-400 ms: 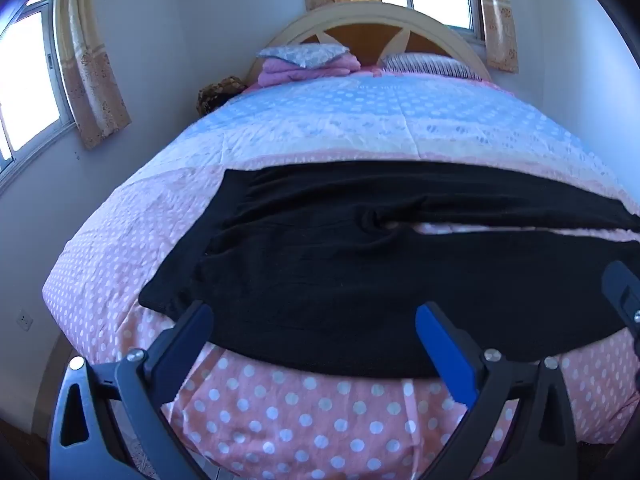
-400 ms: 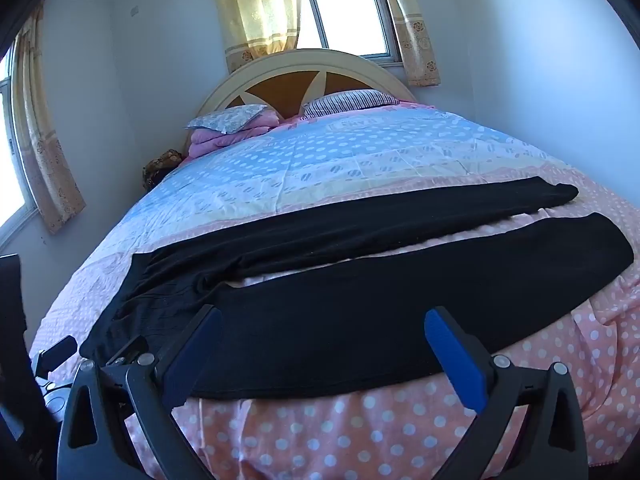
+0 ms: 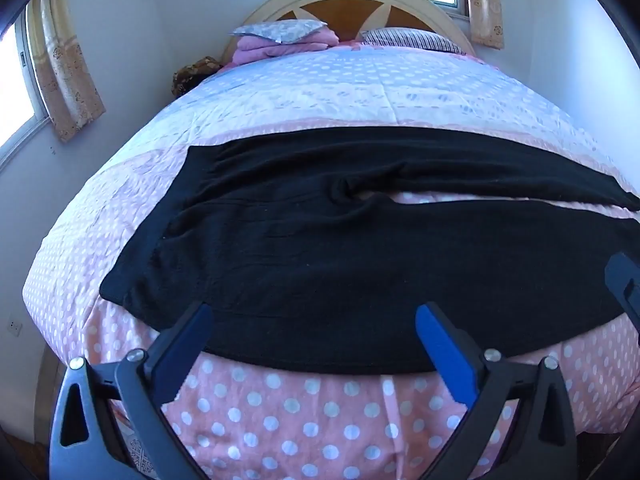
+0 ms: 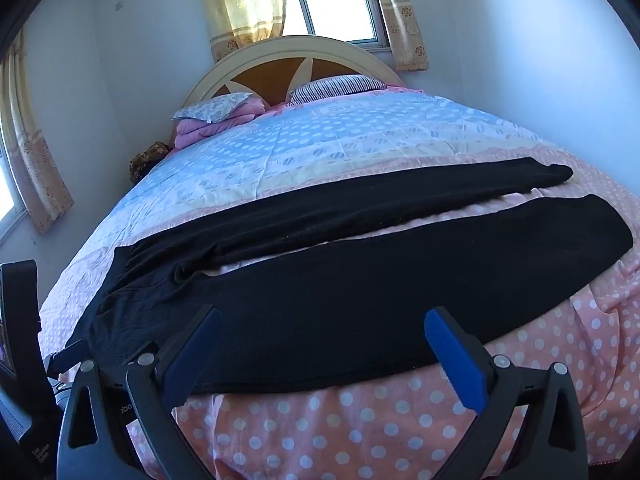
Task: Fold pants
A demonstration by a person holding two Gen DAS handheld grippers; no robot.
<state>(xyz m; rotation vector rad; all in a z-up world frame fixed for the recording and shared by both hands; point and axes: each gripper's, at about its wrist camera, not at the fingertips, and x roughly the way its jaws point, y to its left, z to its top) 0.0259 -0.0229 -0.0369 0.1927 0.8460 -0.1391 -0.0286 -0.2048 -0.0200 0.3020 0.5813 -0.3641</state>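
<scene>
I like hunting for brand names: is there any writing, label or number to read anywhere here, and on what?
No text reads fully.
White letters on the right gripper's black frame: partly hidden, not legible.
White print on the dark device at the right-wrist view's lower left: too blurred.
Black pants, bedspread: none.

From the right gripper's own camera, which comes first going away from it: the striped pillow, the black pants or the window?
1. black pants, lying flat just ahead of the open right gripper.
2. striped pillow, at the bed's far end.
3. window, in the wall behind the headboard.
</scene>
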